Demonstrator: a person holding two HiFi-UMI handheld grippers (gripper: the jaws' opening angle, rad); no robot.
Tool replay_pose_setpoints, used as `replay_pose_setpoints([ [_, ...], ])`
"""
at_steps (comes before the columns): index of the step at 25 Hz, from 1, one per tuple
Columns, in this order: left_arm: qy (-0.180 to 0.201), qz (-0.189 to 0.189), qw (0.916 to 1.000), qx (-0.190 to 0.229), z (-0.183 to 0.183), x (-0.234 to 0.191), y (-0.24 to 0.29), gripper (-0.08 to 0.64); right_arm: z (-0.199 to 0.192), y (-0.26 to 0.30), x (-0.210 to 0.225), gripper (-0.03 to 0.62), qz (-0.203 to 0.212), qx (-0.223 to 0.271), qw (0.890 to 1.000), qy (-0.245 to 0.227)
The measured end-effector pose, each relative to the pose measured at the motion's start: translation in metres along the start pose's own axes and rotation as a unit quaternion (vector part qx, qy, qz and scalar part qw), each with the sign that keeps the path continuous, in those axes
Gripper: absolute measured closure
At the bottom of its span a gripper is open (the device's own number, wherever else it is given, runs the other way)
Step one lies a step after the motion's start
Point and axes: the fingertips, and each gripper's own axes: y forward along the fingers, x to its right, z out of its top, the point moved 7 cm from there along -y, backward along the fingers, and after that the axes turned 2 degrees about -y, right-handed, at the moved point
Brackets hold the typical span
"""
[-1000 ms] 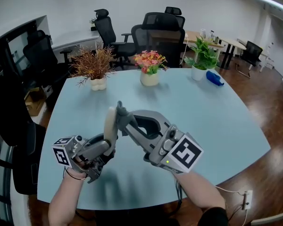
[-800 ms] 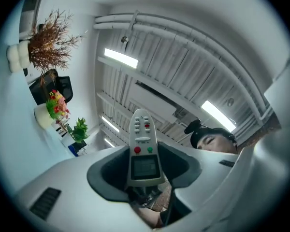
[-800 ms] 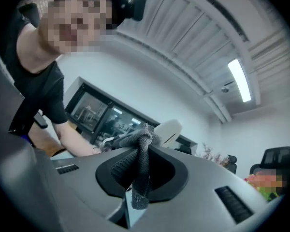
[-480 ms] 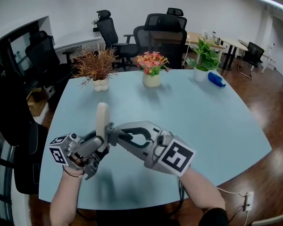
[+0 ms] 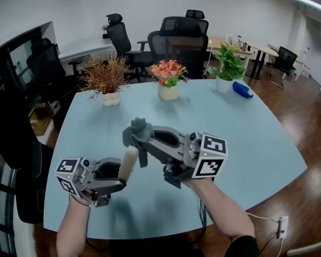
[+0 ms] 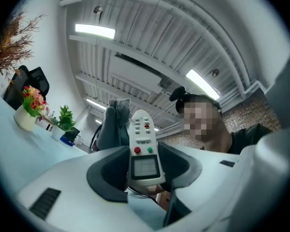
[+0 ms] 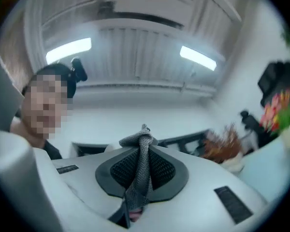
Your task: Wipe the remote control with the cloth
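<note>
**Firmly held: remote in the left tongs, cloth in the right**

Closest to the person, above the near part of the pale blue table (image 5: 241,138), the left gripper (image 5: 123,171) is closed part-way on the remote control (image 6: 144,144). Its dark pads press the sides of the remote's lower half, at the small screen. The white remote rises tilted out of the jaws, its button face turned back toward the gripper.

Just beside it, the right gripper (image 5: 136,138) has its jaws pinched together on a strand of the grey cloth (image 7: 144,151), which bunches into a knot past the tips. That bunch sits next to the remote's upper end; whether the two touch cannot be told. Both are held in the air, off the tabletop.

Farther across the table, three pots stand in a row: a dried brown plant (image 5: 108,76), pink and orange flowers (image 5: 169,73) and a green plant (image 5: 228,63), with a blue object (image 5: 243,90) just beside the last. Beyond them stand black office chairs (image 5: 182,39).
</note>
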Motion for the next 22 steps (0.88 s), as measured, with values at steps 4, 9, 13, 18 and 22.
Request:
replay_pose_setpoints([
  [4, 0.036, -0.043, 0.9971, -0.051, -0.006, 0.015, 0.007, 0.374, -0.041, 0.018, -0.009, 0.568, 0.175, -0.009, 0.956, 0.237],
  [9, 0.066, -0.050, 0.9924, -0.092, -0.011, 0.025, 0.012, 0.374, -0.042, 0.015, -0.023, 0.568, 0.282, 0.002, 0.913, 0.295],
  [13, 0.071, 0.003, 0.9914, -0.110, -0.008, 0.017, 0.004, 0.374, -0.011, 0.000, -0.023, 0.568, 0.300, 0.042, 0.918, 0.254],
  [18, 0.059, 0.089, 0.9876, -0.116, -0.002, -0.003, -0.017, 0.374, 0.005, -0.003, -0.021, 0.568, 0.255, 0.024, 0.955, 0.149],
  [22, 0.087, 0.161, 0.9709, -0.154, -0.004, -0.014, -0.025, 0.374, -0.006, -0.010, 0.032, 0.568, -0.009, -0.059, 0.997, 0.059],
])
